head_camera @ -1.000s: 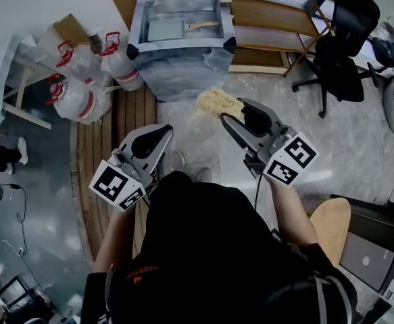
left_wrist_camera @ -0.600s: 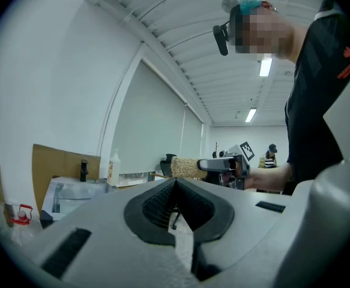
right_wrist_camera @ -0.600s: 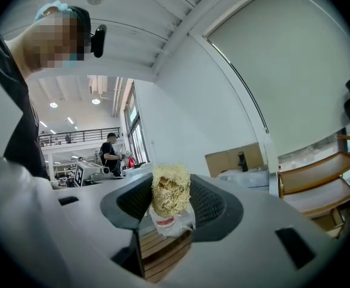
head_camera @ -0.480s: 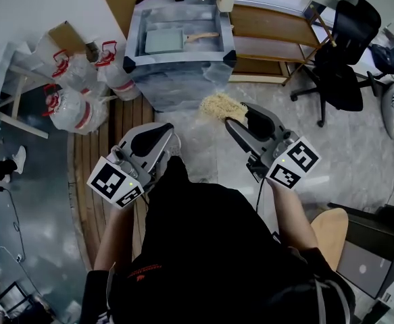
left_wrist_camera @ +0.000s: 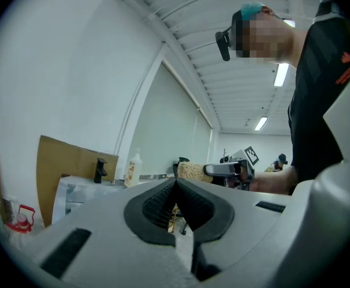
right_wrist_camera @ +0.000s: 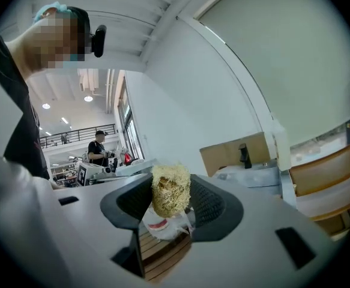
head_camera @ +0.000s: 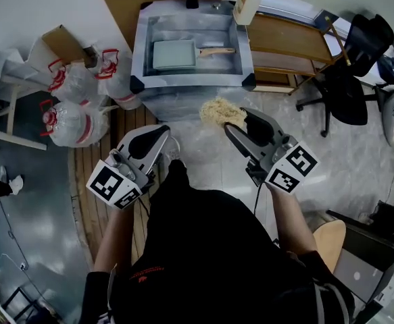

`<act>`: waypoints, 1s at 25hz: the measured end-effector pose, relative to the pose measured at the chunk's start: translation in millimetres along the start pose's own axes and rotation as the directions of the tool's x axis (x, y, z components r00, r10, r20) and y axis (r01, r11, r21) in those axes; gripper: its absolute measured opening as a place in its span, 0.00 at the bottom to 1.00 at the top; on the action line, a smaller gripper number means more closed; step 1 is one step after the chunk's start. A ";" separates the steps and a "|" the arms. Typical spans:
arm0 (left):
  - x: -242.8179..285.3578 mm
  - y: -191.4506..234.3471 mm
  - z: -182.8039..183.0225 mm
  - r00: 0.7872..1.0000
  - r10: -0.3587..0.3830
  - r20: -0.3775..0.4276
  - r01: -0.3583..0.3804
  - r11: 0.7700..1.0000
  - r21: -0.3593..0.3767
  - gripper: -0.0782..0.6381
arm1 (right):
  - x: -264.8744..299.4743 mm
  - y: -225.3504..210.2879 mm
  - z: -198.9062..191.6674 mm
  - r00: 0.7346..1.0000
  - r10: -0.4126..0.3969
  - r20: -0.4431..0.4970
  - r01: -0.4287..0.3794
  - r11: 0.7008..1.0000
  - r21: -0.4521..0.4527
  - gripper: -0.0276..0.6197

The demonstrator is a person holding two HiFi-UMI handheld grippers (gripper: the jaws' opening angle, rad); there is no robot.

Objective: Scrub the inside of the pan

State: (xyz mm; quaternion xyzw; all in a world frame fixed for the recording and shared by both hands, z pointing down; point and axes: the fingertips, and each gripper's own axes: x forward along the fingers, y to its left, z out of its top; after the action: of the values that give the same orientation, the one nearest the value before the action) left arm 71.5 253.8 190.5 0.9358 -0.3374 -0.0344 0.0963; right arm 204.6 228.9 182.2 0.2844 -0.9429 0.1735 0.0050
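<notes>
Clamping the scourer by one end in the right gripper, risked dropping it against the pan at the sink's left side; held left gripper clenched, empty.

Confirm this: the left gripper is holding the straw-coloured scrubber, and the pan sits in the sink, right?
No. The right gripper holds the straw-coloured scrubber, as the right gripper view shows; the left gripper is shut on nothing. The pan does sit in the sink.
</notes>
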 end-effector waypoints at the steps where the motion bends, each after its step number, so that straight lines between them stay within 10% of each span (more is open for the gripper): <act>1: 2.3 17.0 2.3 1.000 0.001 0.002 -0.001 1.000 -0.005 0.13 | 14.4 -7.4 1.6 1.000 -0.004 -0.007 0.004 1.000 0.003 0.34; 25: 47.6 281.7 18.6 0.997 -0.046 -0.065 0.044 0.998 -0.034 0.13 | 239.7 -130.9 29.3 0.982 -0.126 -0.139 0.134 0.990 0.049 0.34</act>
State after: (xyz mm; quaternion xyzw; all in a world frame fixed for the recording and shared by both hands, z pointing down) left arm -70.3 8.2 229.6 0.9421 -0.3122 -0.0111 0.1217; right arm 76.7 -10.8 223.0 0.3329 -0.9144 0.2190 0.0718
